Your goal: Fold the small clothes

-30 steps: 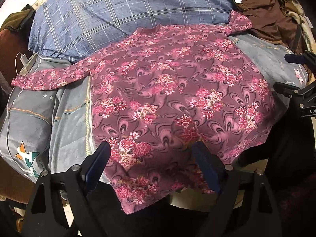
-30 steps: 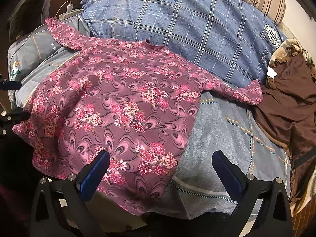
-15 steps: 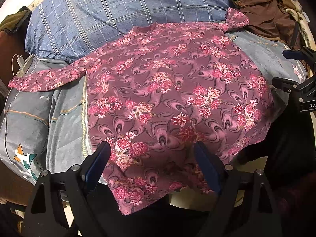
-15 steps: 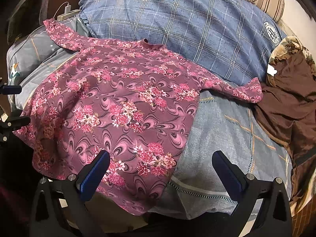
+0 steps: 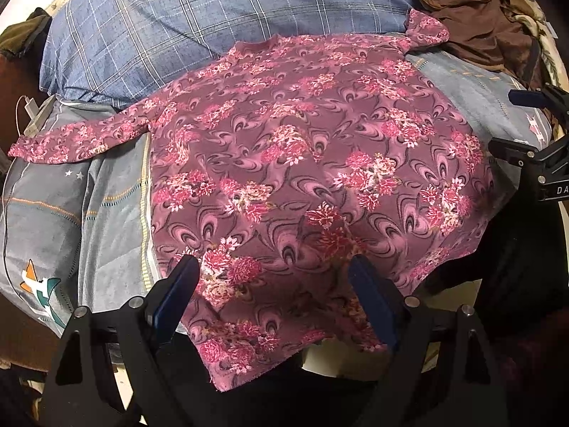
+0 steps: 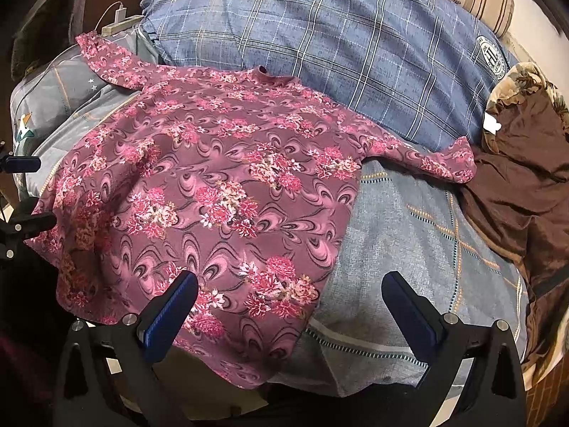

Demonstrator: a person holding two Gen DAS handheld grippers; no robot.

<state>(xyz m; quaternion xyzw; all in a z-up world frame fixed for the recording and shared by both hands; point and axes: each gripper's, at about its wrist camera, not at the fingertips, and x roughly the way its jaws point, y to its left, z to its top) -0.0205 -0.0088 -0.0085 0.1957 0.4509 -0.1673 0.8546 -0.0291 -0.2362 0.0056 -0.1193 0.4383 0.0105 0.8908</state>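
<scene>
While both grippers hang over the near edge of the bed, neither grasps anything. The left gripper [image 5: 274, 284] has its jaws spread wide above the hem of the floral top [image 5: 313, 163], and nothing lies between its blue pads [image 5: 177, 288]. The right gripper [image 6: 290, 295] is just as wide, one finger over the top's lower corner and the other over bare bedspread [image 6: 402, 235].

Outward from them, the floral top [image 6: 220, 185] lies face up and nearly flat across the bedspread [image 5: 106, 192], collar toward the blue plaid pillow [image 5: 220, 25] at the far side. Its hem droops over the bed's near edge. One sleeve [image 5: 74, 138] reaches toward the left edge, close to a white charger [image 5: 32, 106]; the other sleeve [image 6: 437, 163] ends touching a crumpled brown garment [image 6: 522, 178] at the right.

Judging by how it drapes and sags, the fabric is thin, light and limp, probably a stretchy knit. It will not hold a crease unaided and may drag along if pulled from one point. Sensible holds would be pinches on a single layer at the sleeve cuffs or the hem corners, lifting low so the body stays spread out.
</scene>
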